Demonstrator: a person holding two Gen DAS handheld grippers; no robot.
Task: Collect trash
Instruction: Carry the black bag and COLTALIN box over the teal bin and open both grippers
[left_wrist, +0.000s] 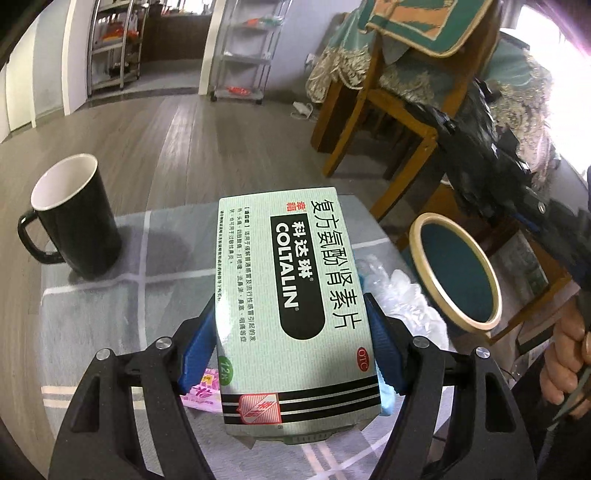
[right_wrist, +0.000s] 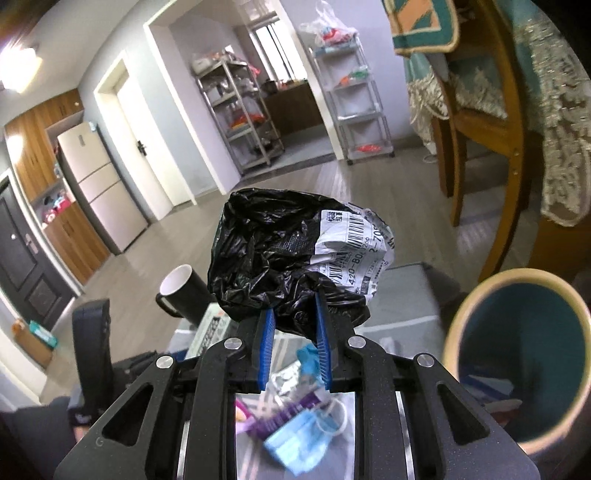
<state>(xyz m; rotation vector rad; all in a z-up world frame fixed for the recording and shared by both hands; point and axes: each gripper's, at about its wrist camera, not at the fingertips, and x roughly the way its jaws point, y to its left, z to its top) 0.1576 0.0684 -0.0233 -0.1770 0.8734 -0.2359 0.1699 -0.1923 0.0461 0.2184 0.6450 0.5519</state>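
Observation:
My left gripper (left_wrist: 295, 343) is shut on a pale green medicine box (left_wrist: 291, 295) marked COLTALIN and holds it above the table. My right gripper (right_wrist: 293, 343) is shut on a crumpled black plastic mailer bag (right_wrist: 273, 254) with a white shipping label, held in the air. The round bin (left_wrist: 456, 271), teal inside with a cream rim, stands to the right of the table; it also shows in the right wrist view (right_wrist: 517, 354) at lower right. A blue face mask (right_wrist: 295, 443), a purple wrapper (right_wrist: 284, 413) and clear plastic (left_wrist: 402, 295) lie on the table.
A black mug (left_wrist: 74, 218) with a white inside stands on the table's grey checked cloth (left_wrist: 122, 295) at the left. A wooden chair (left_wrist: 391, 110) with teal covers stands behind the bin. Metal shelves (left_wrist: 243, 55) stand across the wood floor.

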